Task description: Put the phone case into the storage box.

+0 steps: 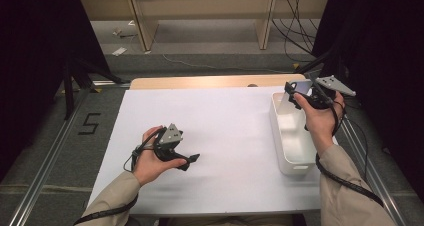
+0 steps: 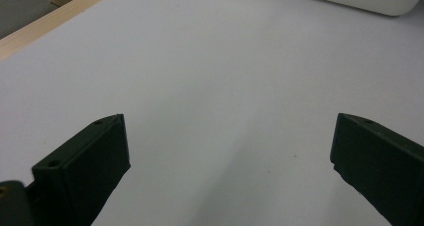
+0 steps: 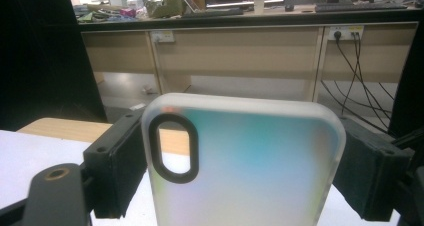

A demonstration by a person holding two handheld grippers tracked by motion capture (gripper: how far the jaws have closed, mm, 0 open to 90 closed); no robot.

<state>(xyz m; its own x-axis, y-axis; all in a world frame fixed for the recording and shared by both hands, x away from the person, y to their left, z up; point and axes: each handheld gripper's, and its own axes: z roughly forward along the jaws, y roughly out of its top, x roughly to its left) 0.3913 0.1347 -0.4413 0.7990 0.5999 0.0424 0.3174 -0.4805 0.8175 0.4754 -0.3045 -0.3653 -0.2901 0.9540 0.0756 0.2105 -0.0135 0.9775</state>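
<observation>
frosted iridescent phone case (image 3: pixel 245 166), white bin (image 1: pixel 292 136), black jaws

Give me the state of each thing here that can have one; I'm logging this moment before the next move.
left gripper: open, nothing between its jaws, low over the white table cover.
right gripper: shut on the phone case, held above the bin.
phone case: upright, clamped by its two side edges, off the table.
white bin: upright at the table's right edge; nothing visible inside.
</observation>
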